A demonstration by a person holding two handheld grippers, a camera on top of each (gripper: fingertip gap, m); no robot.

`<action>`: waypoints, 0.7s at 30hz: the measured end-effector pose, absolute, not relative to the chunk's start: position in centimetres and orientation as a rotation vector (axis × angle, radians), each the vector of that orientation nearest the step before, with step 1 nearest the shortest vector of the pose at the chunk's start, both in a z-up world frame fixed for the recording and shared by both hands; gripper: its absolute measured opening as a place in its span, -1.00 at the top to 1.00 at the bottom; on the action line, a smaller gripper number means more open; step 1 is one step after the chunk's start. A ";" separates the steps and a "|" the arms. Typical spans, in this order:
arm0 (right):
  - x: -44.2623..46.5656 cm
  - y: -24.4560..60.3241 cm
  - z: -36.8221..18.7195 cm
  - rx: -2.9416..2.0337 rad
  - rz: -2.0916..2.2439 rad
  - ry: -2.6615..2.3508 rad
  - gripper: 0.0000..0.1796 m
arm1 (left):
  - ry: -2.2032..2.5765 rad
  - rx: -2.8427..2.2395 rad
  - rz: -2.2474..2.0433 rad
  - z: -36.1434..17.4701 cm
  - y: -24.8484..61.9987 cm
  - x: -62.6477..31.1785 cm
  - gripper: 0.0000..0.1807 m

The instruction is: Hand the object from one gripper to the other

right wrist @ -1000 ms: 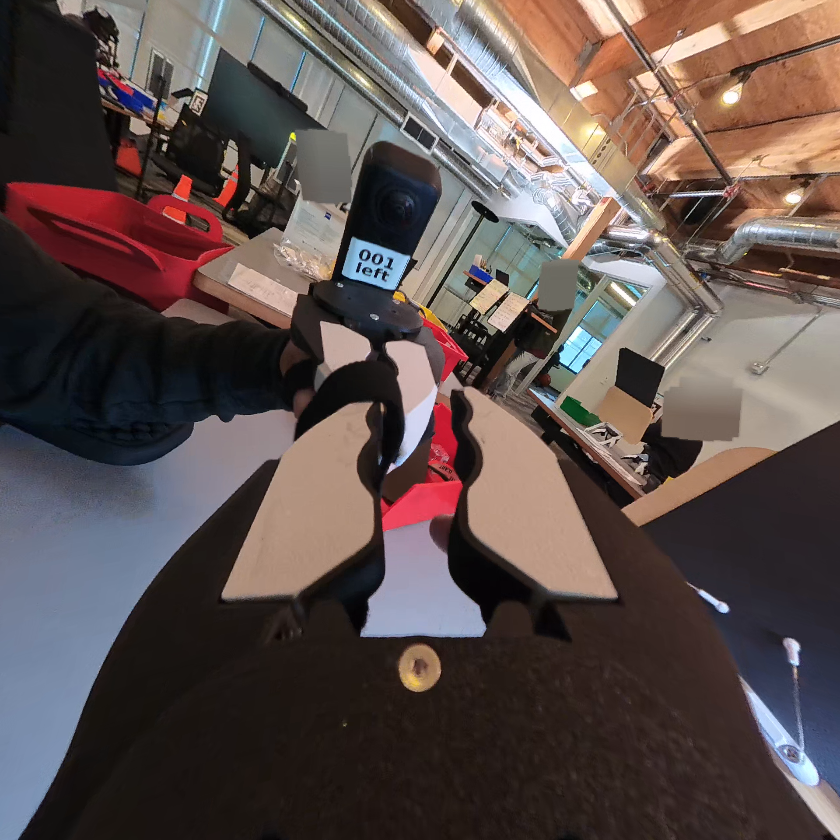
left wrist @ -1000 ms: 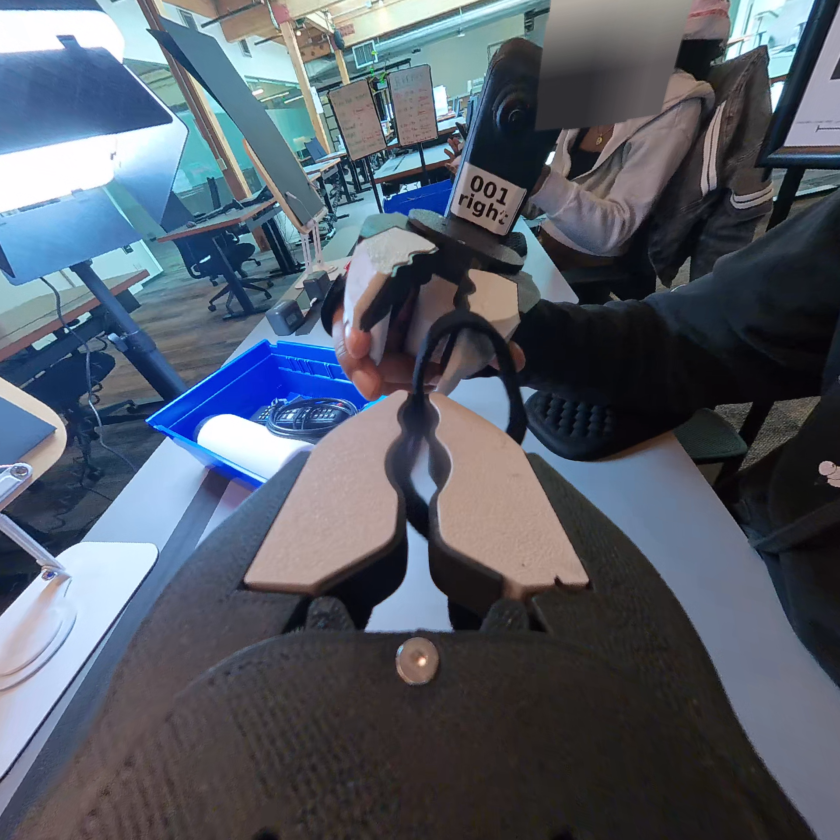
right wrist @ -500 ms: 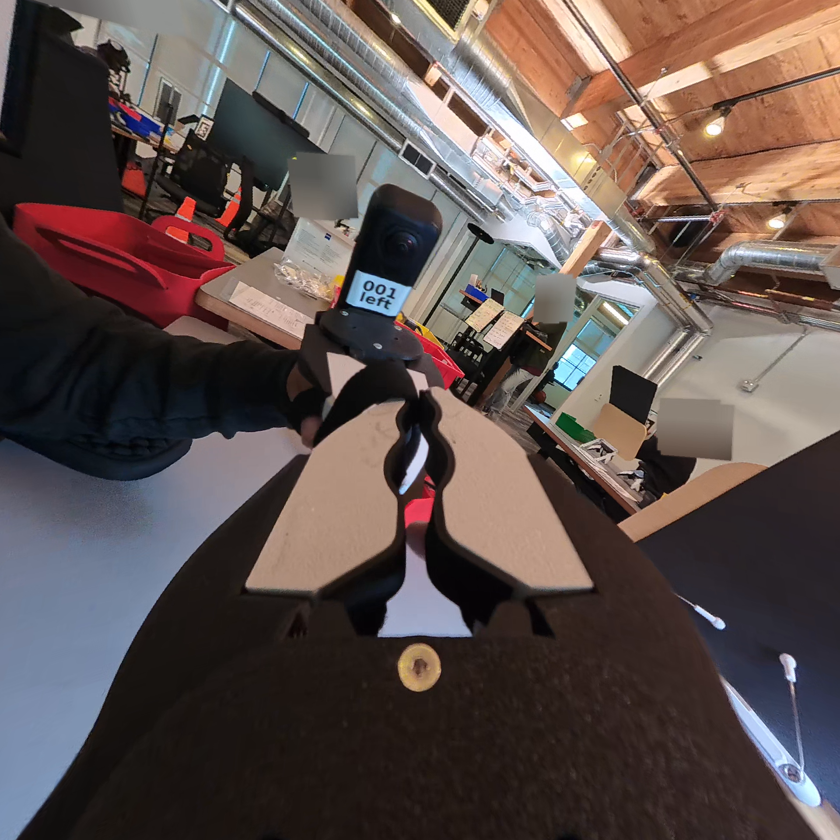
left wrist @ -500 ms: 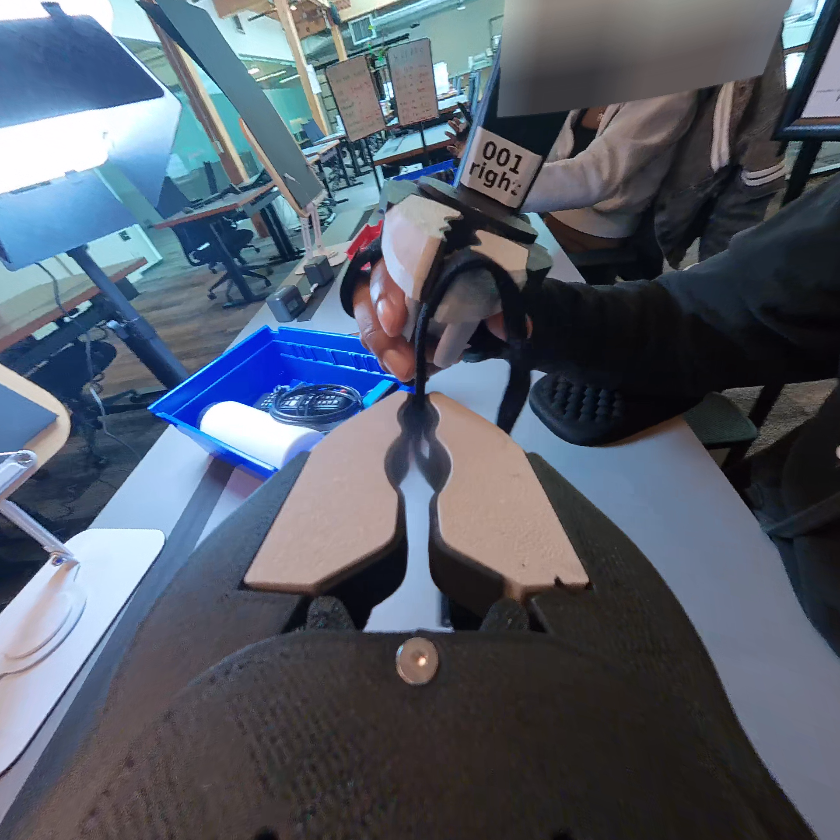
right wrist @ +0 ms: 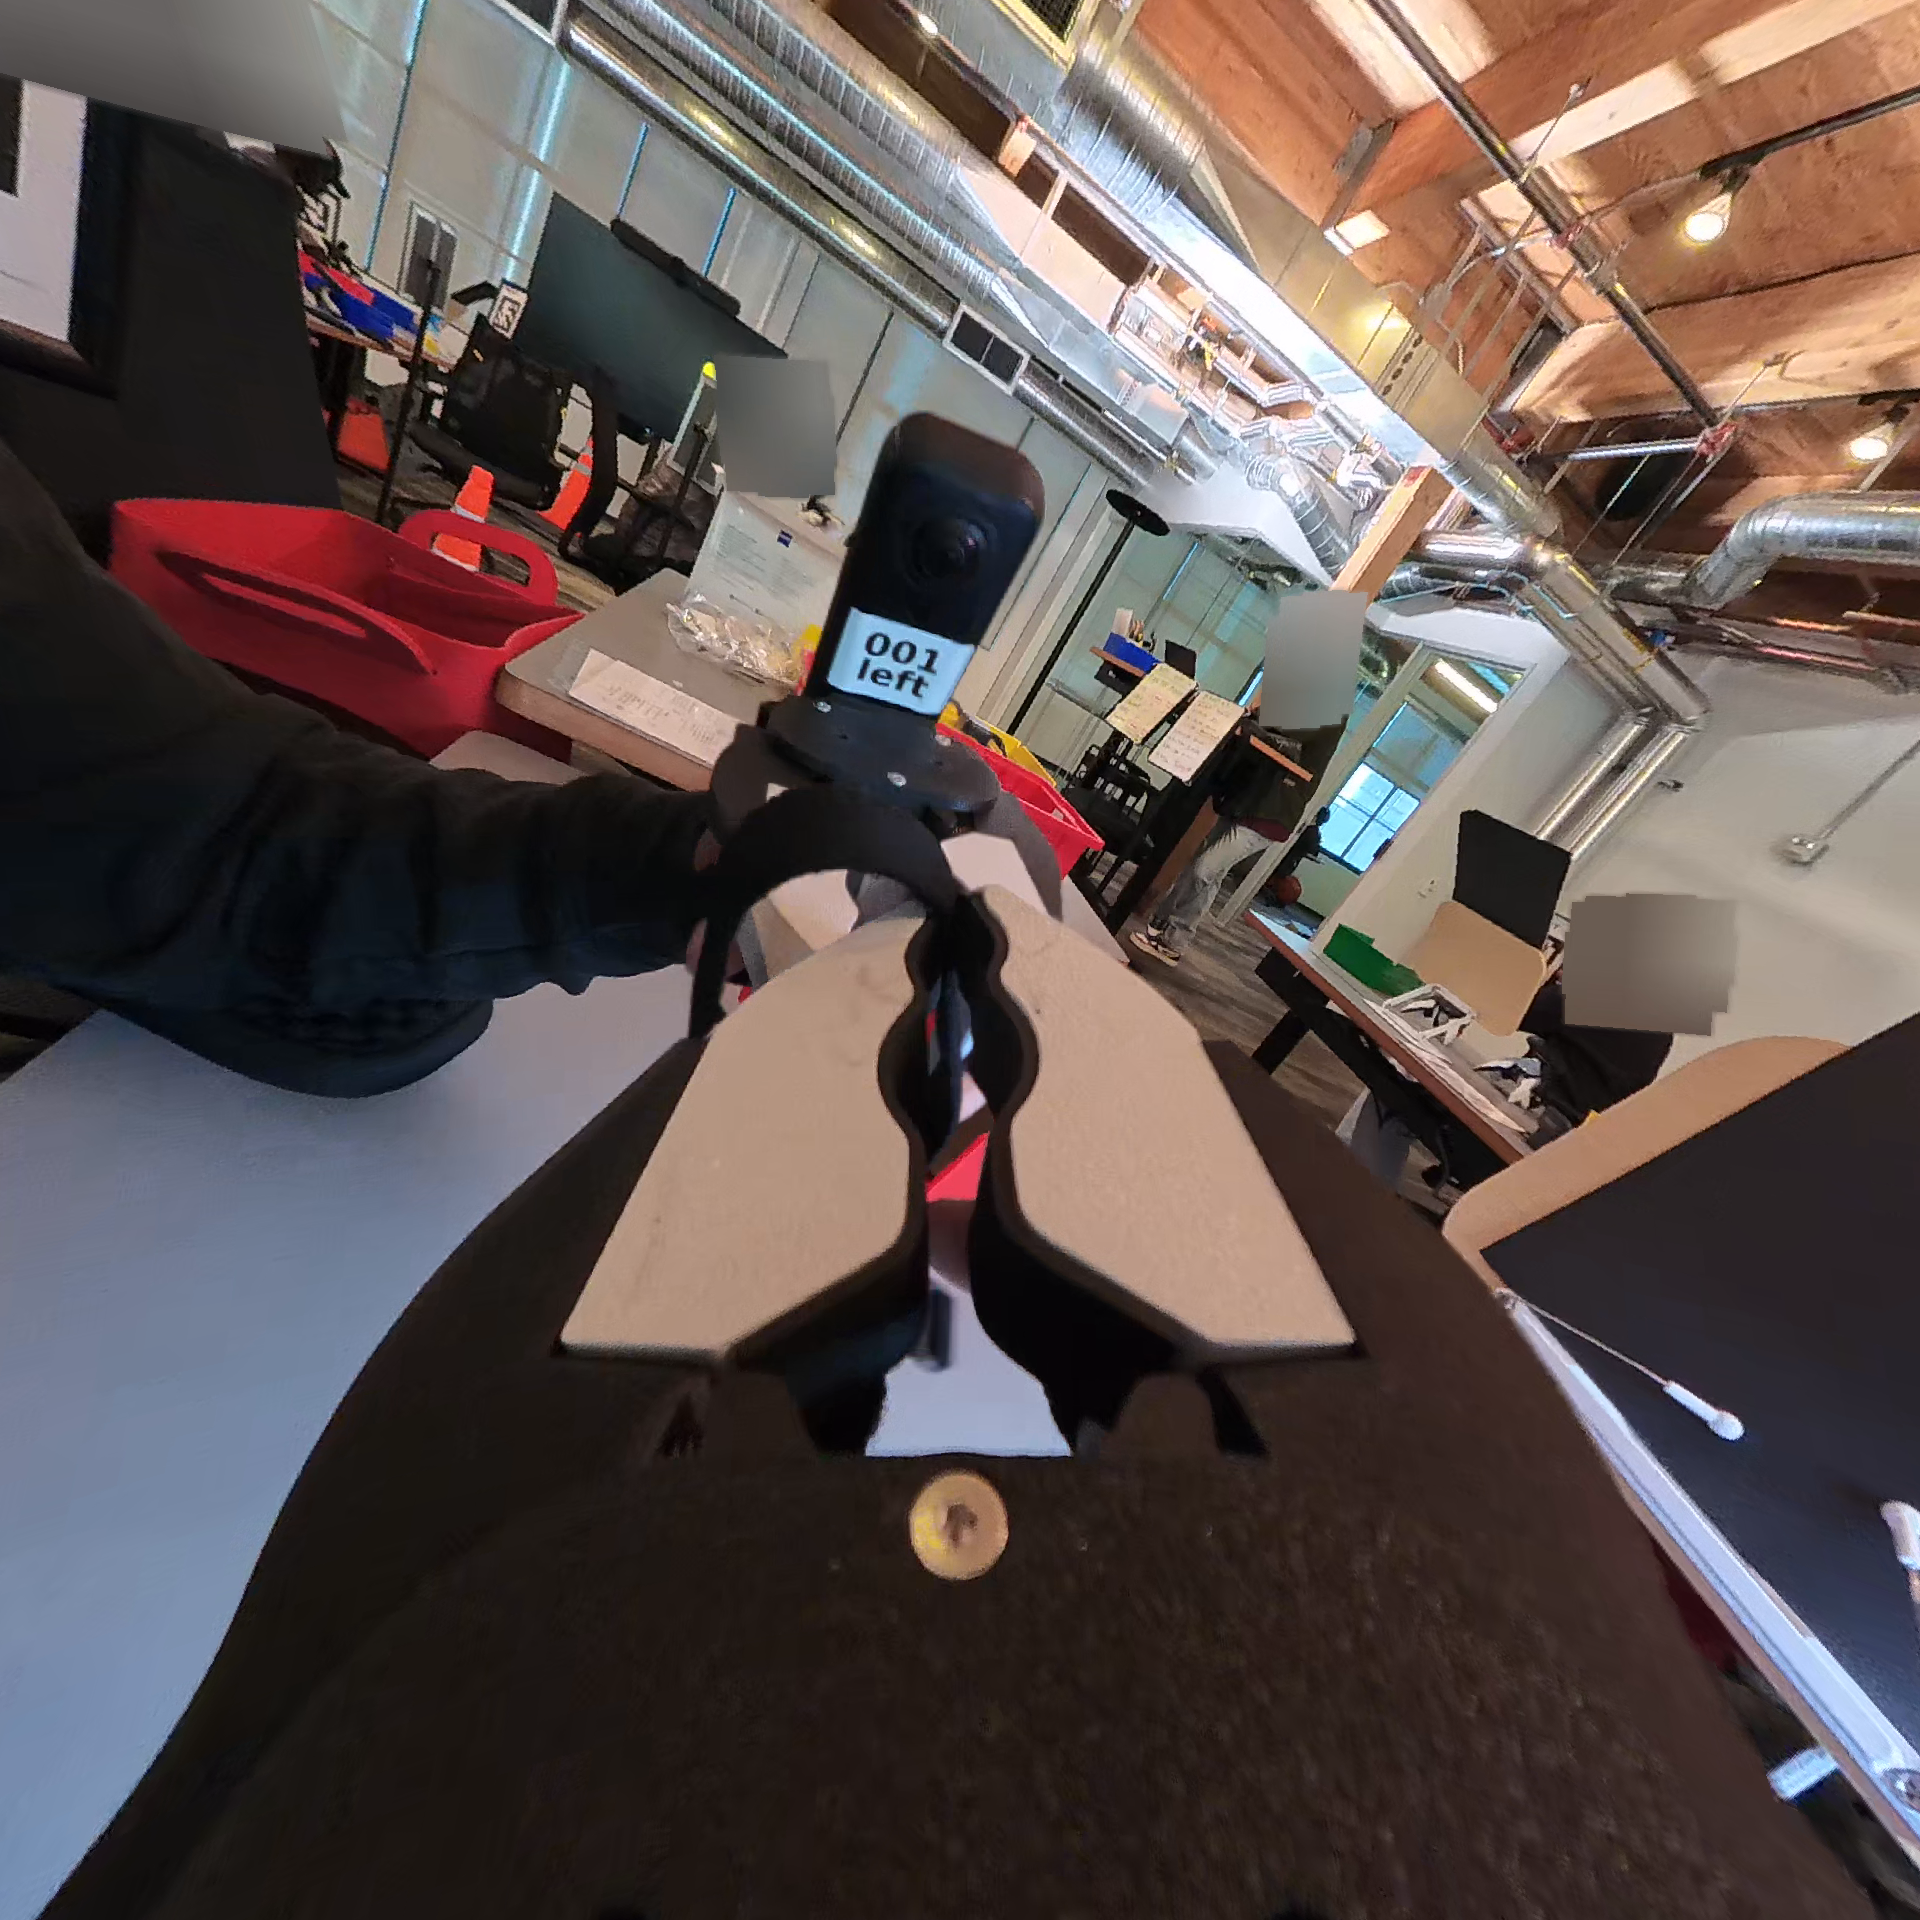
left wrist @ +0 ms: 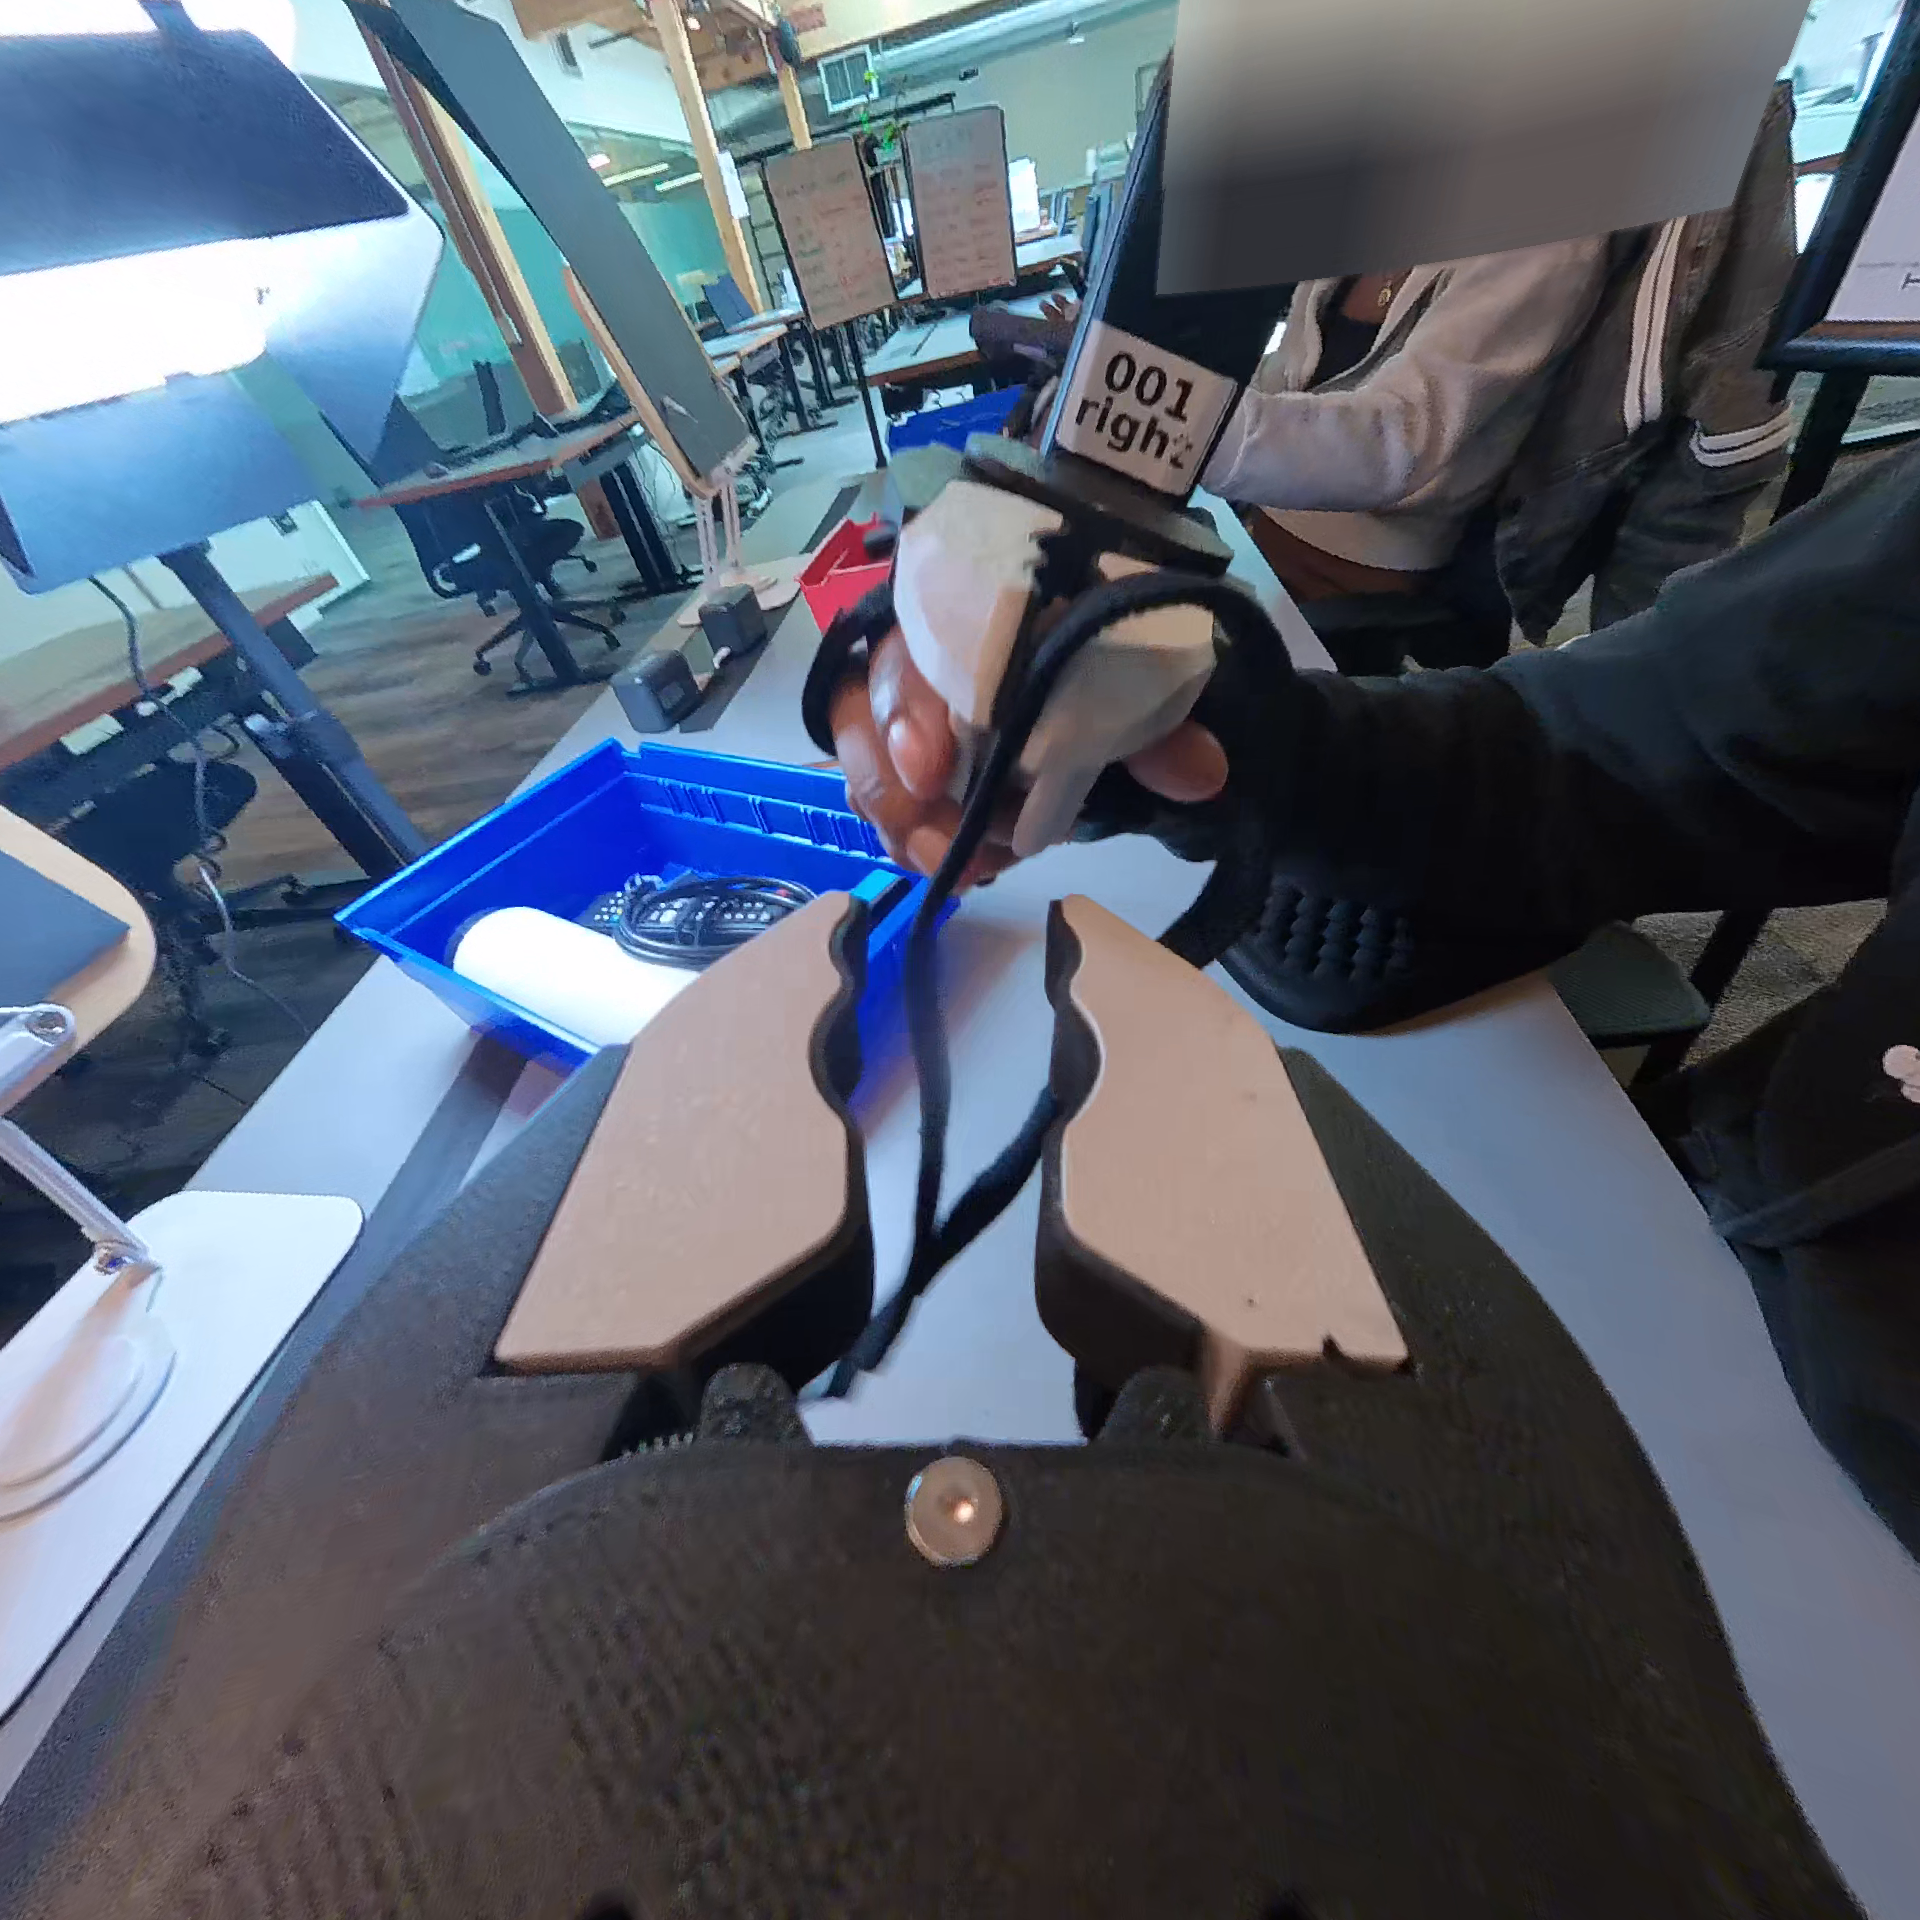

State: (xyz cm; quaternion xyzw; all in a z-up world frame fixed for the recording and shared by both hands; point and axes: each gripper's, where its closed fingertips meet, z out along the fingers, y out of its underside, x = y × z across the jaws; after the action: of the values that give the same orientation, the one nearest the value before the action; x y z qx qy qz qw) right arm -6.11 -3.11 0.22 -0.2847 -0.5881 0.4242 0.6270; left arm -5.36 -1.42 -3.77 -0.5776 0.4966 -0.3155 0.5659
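A grey desk (left wrist: 1351, 1143) carries a blue bin (left wrist: 582, 842) at far left. Above the desk, the left claw (left wrist: 951, 935) stands released, its fingers spread. The right claw (right wrist: 961, 935) is clenched on the black cord (left wrist: 925, 1049), whose loose end dangles between the left claw's fingers.

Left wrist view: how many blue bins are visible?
2. One blue bin sits on the table just left of the open left gripper. A second blue bin lies farther back, mostly hidden behind the right gripper. More may be hidden.
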 end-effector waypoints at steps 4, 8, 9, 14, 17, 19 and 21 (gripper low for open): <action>-5.8 -3.2 0.5 -0.631 0.974 -1.338 0.97 | 1.185 -1.371 -0.696 -4.5 -0.9 -5.5 0.92; -6.1 -2.7 0.2 -0.682 0.986 -1.335 0.66 | 1.167 -1.340 -0.673 -3.8 -0.9 -5.4 0.98; -6.4 -2.5 -0.3 -0.720 0.995 -1.355 0.54 | 1.165 -1.326 -0.674 -3.5 -1.1 -5.4 0.98; -6.8 -2.5 -1.0 -0.728 1.026 -1.365 0.67 | 1.190 -1.306 -0.649 -3.3 -1.7 -5.1 0.97; -6.5 -2.4 -0.8 -0.711 0.999 -1.366 0.97 | 1.149 -1.291 -0.671 -2.9 -1.4 -5.3 0.93; -6.2 -2.5 -0.3 -0.698 1.017 -1.350 0.97 | 1.141 -1.313 -0.683 -3.2 -1.0 -5.6 0.73; -6.1 -2.5 -0.1 -0.692 1.018 -1.343 0.97 | 1.163 -1.330 -0.698 -3.8 -1.0 -5.7 0.63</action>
State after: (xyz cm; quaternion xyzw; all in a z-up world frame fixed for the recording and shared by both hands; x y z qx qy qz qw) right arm -6.11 -2.51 -0.13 -0.3000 -0.5824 0.4417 0.6130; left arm -5.69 -1.01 -3.80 -0.5692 0.4981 -0.2987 0.5819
